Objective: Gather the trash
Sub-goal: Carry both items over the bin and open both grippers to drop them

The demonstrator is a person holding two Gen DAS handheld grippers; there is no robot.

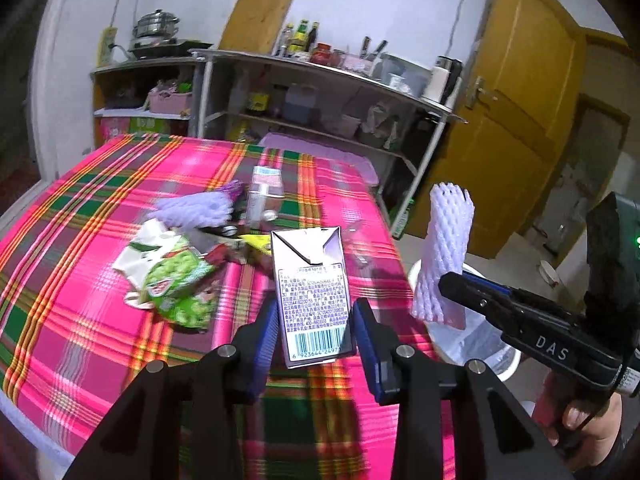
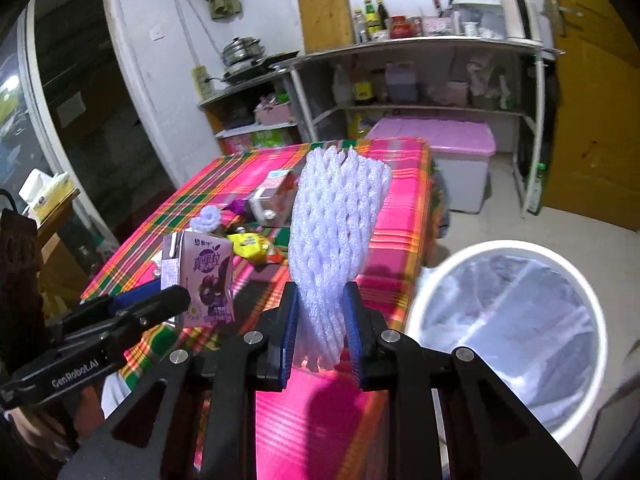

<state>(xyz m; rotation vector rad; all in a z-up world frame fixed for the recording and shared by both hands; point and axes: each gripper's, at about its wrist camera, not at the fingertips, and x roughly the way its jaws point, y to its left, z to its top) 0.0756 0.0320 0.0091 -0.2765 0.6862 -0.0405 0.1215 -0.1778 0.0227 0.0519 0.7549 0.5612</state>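
Gripping a drink carton (image 1: 314, 296) by its two side faces, the left gripper (image 1: 315, 334) holds it upright in the air above the near part of the counter (image 1: 80, 216), its jaws closed on the lower half with the barcode panel facing the camera. The carton looks light and probably empty; its card walls are stiff enough for this side grip, though a hard squeeze would likely buckle them. The right gripper (image 2: 321, 330) has its jaws closed on the lower end of a white foam fruit net (image 2: 338, 236), which stands up tall between them. That net is very light and spongy, so it compresses under the pads and could slip out if the hold slackened; low down, where it is bunched, seems the best place to pinch it.

Just right of the counter's edge stands a white bin (image 2: 592, 308) with a clear liner, its mouth open and unobstructed. Still lying on the plaid cloth are a green snack wrapper (image 1: 180, 284), a second foam net (image 1: 196, 210), a yellow wrapper (image 2: 250, 245) and a pink carton (image 2: 276, 192). The two grippers sit close together, so they may crowd each other over the bin.
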